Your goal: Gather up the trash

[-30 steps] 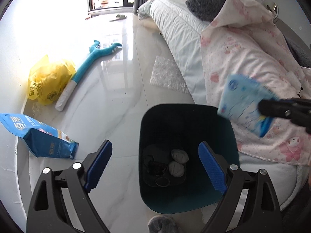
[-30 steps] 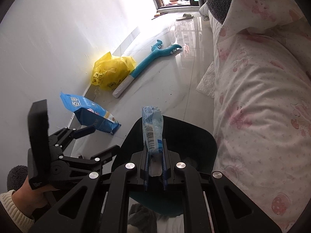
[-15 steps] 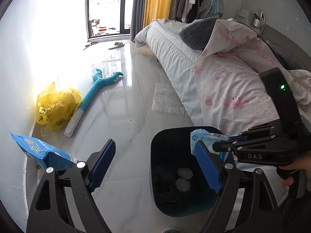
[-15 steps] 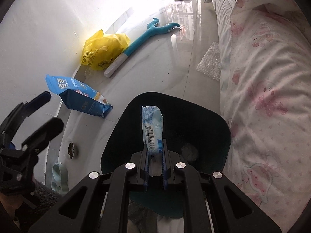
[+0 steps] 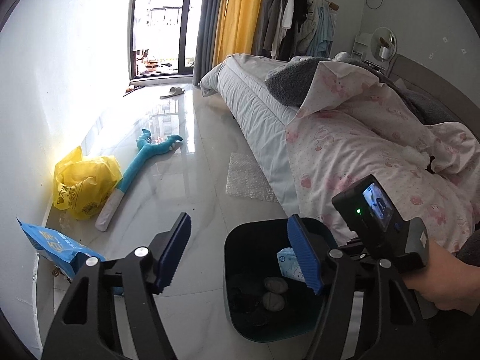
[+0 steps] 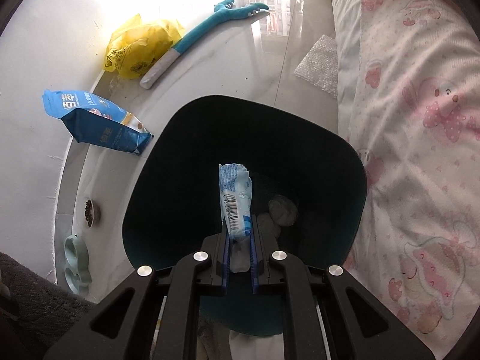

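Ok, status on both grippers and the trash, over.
Right gripper shut on crumpled blue-white plastic wrapper, above dark teal plastic bin. Left gripper open, nothing held. Drop path unobstructed.

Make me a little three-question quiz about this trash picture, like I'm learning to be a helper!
1. True or false: the right gripper is empty.
2. What is below the blue wrapper? A) the bed B) the dark bin C) the yellow bag
3. Fill in: the left gripper has its jaws ____.

Key
1. False: it grips the blue wrapper.
2. B
3. Open, with nothing between them.
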`<action>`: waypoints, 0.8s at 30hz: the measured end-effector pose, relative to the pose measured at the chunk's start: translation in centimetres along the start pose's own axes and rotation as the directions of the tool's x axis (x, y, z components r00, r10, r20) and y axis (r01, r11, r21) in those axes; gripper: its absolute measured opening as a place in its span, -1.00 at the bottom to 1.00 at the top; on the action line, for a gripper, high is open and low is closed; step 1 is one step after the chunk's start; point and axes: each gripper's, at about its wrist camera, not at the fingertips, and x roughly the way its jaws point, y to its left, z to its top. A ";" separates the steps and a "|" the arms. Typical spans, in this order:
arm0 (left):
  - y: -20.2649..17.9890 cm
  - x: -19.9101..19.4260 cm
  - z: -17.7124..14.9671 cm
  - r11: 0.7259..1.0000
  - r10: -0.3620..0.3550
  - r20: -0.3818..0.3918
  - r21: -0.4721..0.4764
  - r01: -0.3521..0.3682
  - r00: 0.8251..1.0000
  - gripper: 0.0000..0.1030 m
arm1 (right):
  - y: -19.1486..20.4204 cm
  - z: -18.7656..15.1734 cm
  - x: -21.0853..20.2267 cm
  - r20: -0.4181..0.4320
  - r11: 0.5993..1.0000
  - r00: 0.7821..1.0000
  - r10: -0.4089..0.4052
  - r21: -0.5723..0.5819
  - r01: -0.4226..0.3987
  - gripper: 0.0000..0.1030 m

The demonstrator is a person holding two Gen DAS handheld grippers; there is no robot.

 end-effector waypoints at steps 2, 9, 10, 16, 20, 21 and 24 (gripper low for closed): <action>-0.4 -0.3 0.3 1.000 0.002 0.009 0.012 -0.003 1.000 0.33 | 0.0 -0.2 0.5 -0.024 1.000 1.000 -0.002 0.000 0.002 -0.75; -1.4 -2.0 1.5 0.999 -0.015 0.074 0.040 0.012 0.997 0.28 | 0.0 -0.5 0.3 -0.040 0.999 0.998 -0.045 -0.015 0.044 -0.67; -1.5 -2.2 1.8 0.999 -0.020 0.084 0.039 0.017 0.996 0.28 | 0.0 -0.5 0.0 -0.036 0.999 0.998 -0.042 -0.012 0.042 -0.62; -2.9 -3.9 3.8 0.999 -0.042 0.150 0.034 0.037 0.988 0.28 | -0.4 -0.6 -2.7 0.042 0.998 0.998 -0.051 -0.019 0.051 -0.25; -4.6 -4.5 5.0 0.997 -0.049 0.185 0.065 0.037 0.982 0.28 | -1.0 -0.7 -4.9 0.115 1.000 0.993 -0.014 -0.003 0.014 -0.21; -5.0 -4.5 5.2 0.997 -0.049 0.186 0.072 0.036 0.981 0.28 | -1.2 -0.8 -5.7 0.139 1.000 0.990 -0.006 0.001 0.006 -0.15; -6.4 -4.5 5.8 0.994 -0.058 0.198 0.098 0.040 0.979 0.32 | -1.9 -1.0 -7.9 0.213 1.000 0.977 0.015 0.010 -0.017 -0.06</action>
